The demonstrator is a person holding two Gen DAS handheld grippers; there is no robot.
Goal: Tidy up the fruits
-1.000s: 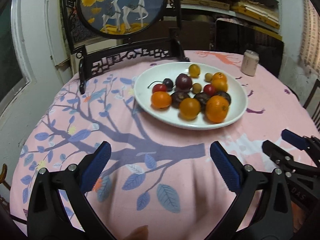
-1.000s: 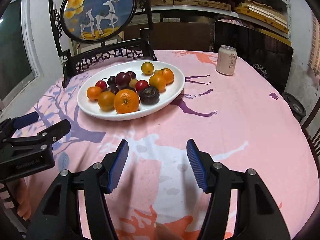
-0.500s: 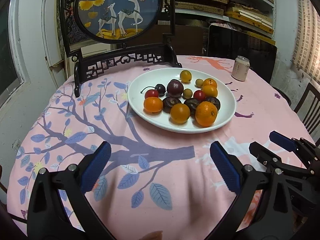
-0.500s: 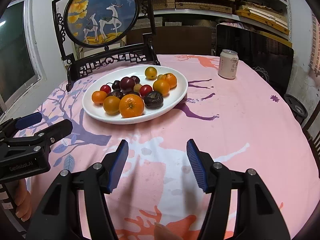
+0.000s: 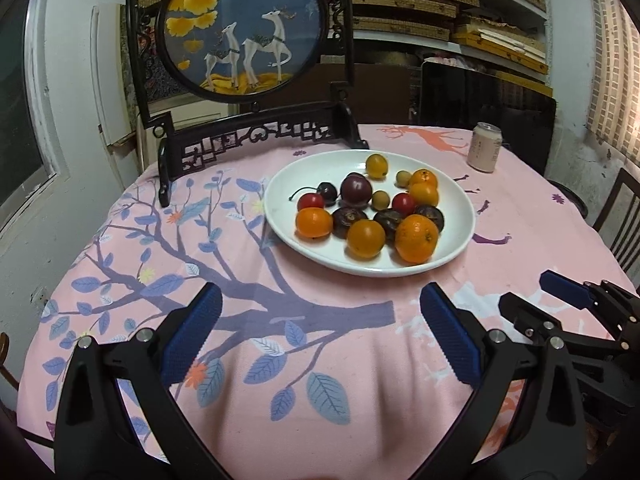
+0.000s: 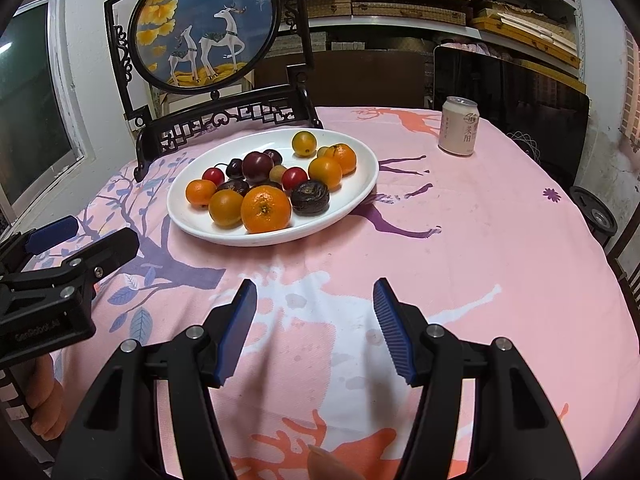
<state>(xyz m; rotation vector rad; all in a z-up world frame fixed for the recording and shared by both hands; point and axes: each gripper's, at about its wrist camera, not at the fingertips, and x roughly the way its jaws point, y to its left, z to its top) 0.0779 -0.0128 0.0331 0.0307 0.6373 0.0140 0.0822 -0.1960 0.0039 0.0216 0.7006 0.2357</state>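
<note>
While left gripper (image 5: 320,320) hovers gaping and empty over bench (image 5: 280,380), white plate (image 5: 280,216) just beyond holds fruits (image 5: 368,210): oranges, dark plums, red cherries, small yellow ones; right gripper (image 6: 314,320) parted, empty; can (image 6: 459,126) stands far right, well apart.

Two wrist views angled down over table, left beside right, both sharing the fruit plate (image 5: 460,240).

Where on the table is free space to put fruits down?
Bare cloth lies between the white plate and the can, and in front of the plate up to the right tool. The plate itself is crowded; the screen stand blocks behind.
</note>
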